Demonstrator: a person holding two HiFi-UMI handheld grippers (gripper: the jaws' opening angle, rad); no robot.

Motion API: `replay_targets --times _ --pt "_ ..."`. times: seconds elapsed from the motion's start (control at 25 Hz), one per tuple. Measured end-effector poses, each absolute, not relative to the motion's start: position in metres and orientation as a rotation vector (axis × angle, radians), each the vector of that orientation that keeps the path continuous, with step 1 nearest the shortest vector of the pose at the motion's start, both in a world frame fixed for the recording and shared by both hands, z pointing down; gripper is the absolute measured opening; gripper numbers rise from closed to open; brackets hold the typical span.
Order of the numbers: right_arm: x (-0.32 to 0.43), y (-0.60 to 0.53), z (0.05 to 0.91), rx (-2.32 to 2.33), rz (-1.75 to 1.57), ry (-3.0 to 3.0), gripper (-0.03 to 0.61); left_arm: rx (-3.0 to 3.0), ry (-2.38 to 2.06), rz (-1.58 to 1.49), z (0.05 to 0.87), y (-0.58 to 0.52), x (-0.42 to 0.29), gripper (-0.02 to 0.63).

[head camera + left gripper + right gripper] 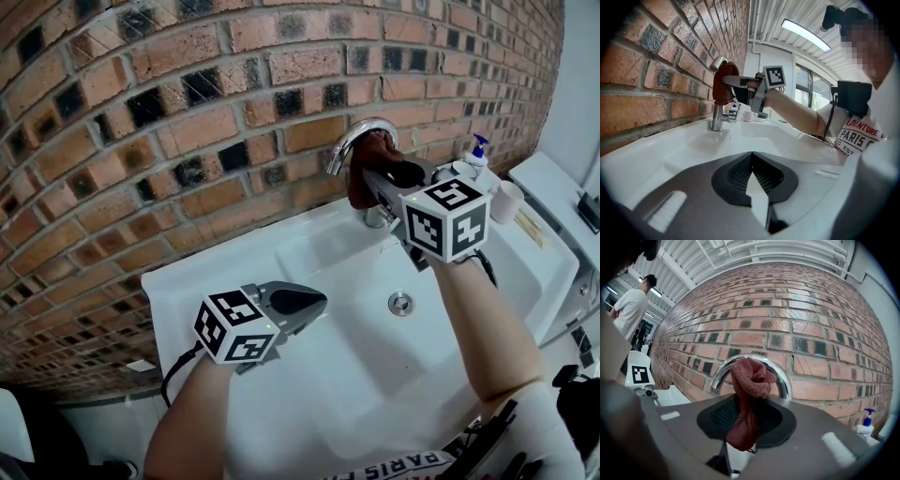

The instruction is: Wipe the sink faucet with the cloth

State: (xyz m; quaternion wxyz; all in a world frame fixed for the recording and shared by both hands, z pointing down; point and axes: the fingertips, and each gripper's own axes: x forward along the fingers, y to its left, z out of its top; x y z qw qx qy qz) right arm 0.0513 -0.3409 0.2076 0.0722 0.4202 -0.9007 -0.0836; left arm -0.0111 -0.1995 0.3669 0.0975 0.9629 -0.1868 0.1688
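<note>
Left tool (309, 302) closed, empty, over sink (319, 375); right tool (743, 401) pinches cloth (752, 376) against faucet (719, 373).

Left gripper (302, 302) held low, fingers (733, 176) together, empty. Right gripper (373, 178) raised, right forearm (478, 309) extended, fingers clamping the cloth (749, 380).

We take this for a wash corner in a workshop-like hall: a white sink (187, 281) with a chrome faucet (349, 142) at twelve o'clock against a brick wall (187, 94). A soap pump bottle (477, 155) stands at one o'clock, and overhead is a ribbed metal ceiling (740, 254) with a strip light (806, 35).
</note>
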Motion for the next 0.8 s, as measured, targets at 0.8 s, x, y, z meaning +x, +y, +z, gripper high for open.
replay_targets --times 0.8 --pt "0.03 -0.303 0.214 1.149 -0.34 -2.703 0.094 2.85 -0.552 0.501 0.367 -0.2 -0.011 0.006"
